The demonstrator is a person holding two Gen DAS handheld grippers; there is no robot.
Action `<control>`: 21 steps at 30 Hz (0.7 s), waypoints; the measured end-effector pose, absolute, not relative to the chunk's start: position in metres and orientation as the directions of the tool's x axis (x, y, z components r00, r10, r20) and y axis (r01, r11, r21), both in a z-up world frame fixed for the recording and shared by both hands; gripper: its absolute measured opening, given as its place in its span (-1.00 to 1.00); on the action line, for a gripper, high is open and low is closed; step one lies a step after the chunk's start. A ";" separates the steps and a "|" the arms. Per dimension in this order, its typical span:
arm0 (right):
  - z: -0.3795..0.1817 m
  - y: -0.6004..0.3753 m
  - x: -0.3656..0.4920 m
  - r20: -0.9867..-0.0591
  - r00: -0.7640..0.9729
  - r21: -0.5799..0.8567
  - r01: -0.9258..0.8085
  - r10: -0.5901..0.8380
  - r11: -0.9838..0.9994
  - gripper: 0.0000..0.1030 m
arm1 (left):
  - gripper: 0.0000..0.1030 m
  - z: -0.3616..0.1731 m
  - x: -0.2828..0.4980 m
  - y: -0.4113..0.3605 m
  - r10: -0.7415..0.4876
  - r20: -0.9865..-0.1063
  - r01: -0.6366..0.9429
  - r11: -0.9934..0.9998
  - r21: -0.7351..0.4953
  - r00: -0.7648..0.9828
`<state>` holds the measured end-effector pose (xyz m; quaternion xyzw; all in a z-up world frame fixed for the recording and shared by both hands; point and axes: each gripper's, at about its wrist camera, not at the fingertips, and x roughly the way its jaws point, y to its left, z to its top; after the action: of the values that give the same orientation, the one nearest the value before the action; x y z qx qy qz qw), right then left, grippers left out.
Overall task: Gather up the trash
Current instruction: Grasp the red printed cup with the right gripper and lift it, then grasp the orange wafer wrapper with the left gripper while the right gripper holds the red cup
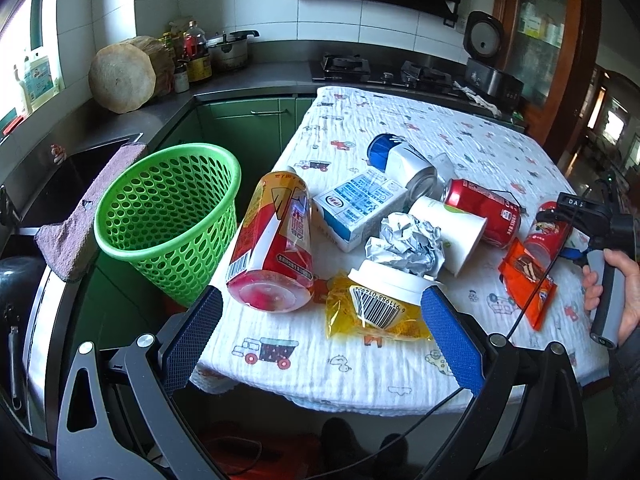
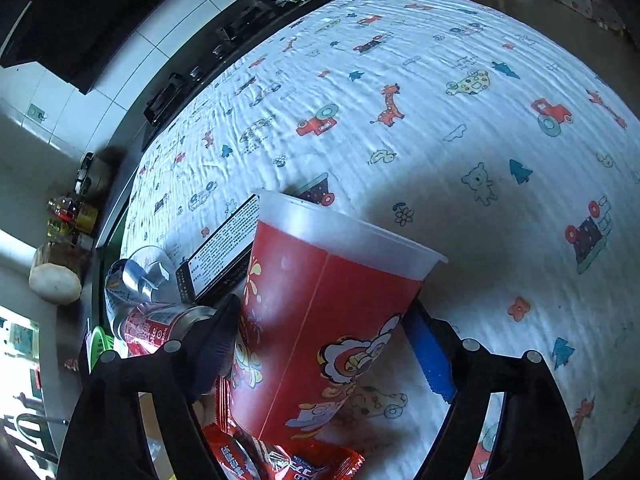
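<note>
In the left wrist view, trash lies on a table with a cartoon-print cloth (image 1: 460, 128): a red and yellow bottle (image 1: 274, 242), a milk carton (image 1: 358, 208), a foil ball (image 1: 408, 246), a white cup (image 1: 452, 228), a red can (image 1: 486, 212), a blue and white can (image 1: 400, 160), a yellow packet with a white lid (image 1: 376, 312) and an orange wrapper (image 1: 528, 280). A green basket (image 1: 168, 216) stands left of the table. My left gripper (image 1: 320, 344) is open, just short of the yellow packet. My right gripper (image 2: 324, 344) is shut on a red printed cup (image 2: 320, 320), tilted above the cloth.
A sink and a grey cloth (image 1: 80, 232) lie left of the basket. A counter with a wooden block (image 1: 124, 76), bottles and a stove (image 1: 384, 70) runs behind the table. In the right wrist view a red wrapper (image 2: 280, 460) lies under the cup.
</note>
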<state>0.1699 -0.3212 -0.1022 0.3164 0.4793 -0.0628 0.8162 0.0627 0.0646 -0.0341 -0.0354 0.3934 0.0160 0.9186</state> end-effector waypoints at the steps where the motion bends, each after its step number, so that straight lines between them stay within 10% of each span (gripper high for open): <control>1: -0.101 -0.320 0.169 -0.819 0.535 0.457 0.393 0.206 0.798 0.47 | 0.90 -0.034 0.063 0.063 -0.002 -0.725 -0.055 0.997 -0.055 0.689; 21: -0.030 -0.326 0.072 -0.694 0.689 0.378 0.098 0.211 0.921 0.41 | 0.69 -0.032 0.082 -0.032 -0.208 -0.758 0.149 0.978 -0.147 0.619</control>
<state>0.0724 -0.3262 -0.0303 0.1965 0.3932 0.0315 0.8976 0.0816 -0.0316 -0.0316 -0.0349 0.4252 -0.0994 0.8990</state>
